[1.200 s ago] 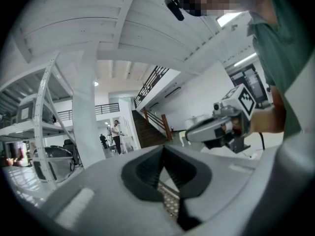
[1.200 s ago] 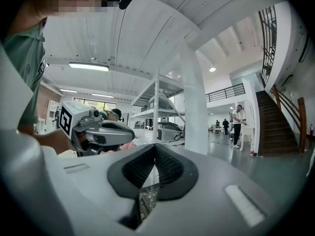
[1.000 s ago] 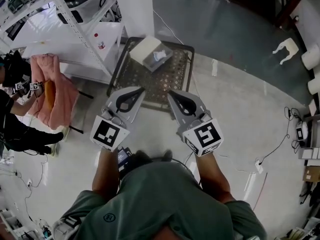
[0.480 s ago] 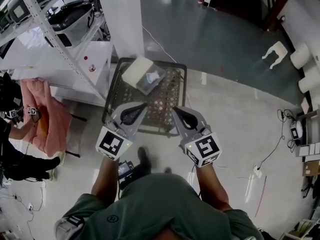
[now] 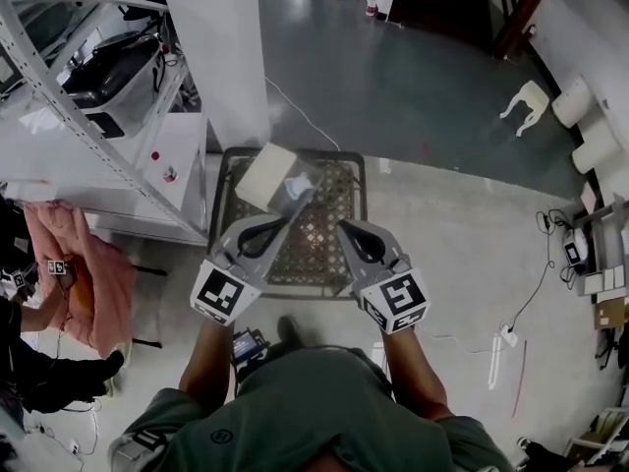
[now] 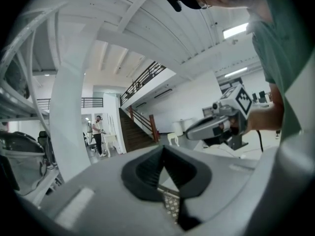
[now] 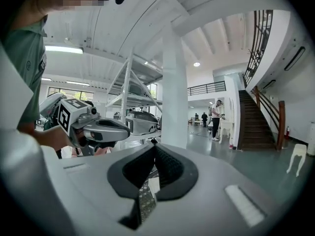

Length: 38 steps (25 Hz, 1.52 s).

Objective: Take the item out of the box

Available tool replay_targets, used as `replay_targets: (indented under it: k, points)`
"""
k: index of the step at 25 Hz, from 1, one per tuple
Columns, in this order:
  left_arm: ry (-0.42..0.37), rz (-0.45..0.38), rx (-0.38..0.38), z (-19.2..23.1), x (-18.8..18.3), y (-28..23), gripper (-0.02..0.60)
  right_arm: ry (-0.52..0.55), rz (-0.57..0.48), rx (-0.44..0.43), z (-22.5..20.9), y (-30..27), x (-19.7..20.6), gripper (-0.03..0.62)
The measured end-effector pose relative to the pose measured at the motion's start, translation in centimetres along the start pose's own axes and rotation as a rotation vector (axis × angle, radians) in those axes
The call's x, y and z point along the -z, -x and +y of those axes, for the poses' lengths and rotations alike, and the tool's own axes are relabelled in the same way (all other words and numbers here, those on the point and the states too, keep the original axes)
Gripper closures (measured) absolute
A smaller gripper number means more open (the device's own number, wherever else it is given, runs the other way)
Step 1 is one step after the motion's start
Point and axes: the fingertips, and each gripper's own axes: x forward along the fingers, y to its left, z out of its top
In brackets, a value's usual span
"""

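Observation:
In the head view an open beige box (image 5: 265, 173) sits on the far left corner of a low metal mesh table (image 5: 329, 239). A pale, plastic-wrapped item (image 5: 296, 189) shows in its open side. My left gripper (image 5: 286, 219) is shut, its tip just short of the box on the near side. The right gripper (image 5: 343, 227) is also shut and empty, over the table's near right part. In the left gripper view the left gripper (image 6: 162, 148) shows its jaws meeting, with mesh below. The right gripper view shows the right gripper (image 7: 154, 145) closed too.
A white pillar (image 5: 218, 52) rises behind the table. Metal shelving (image 5: 93, 146) stands to the left. At the far left a person holds a pink cloth (image 5: 86, 285). Cables (image 5: 531, 308) cross the floor at the right, and a small white stool (image 5: 528, 100) stands further back.
The person has walked forward. The table and box have come closer, and both shut grippers now reach over the table's near edge, where before they were short of it.

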Motion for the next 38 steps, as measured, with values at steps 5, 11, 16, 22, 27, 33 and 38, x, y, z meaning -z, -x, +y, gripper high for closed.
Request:
replay_targets:
  k: [5,11,16,22,27,33,38]
  points:
    - [0.012,-0.027,0.003,3.1,0.9,-0.3,0.580,0.016,0.021,-0.002,0.0,-3.3,-0.2,0.588]
    - [0.068,-0.013,-0.037,4.8,2.2,-2.6,0.580,0.023,0.032,-0.050,-2.4,-5.6,0.4,0.588]
    - [0.053,0.038,-0.106,5.7,2.4,-5.6,0.580,0.019,0.026,-0.142,-5.6,-6.9,1.1,0.588]
    - [0.072,0.094,-0.198,7.4,2.4,-10.2,0.580,0.007,0.010,-0.244,-10.7,-8.9,1.3,0.588]
    - [0.086,0.139,-0.264,7.3,3.5,-13.1,0.580,0.004,0.002,-0.326,-13.8,-9.8,2.5,0.588]
    - [0.087,0.182,-0.335,7.7,4.2,-14.0,0.580,-0.008,0.003,-0.391,-15.3,-11.0,3.6,0.588]
    - [0.117,0.201,-0.369,8.7,5.6,-12.6,0.580,-0.018,0.028,-0.410,-14.7,-12.8,4.6,0.588]
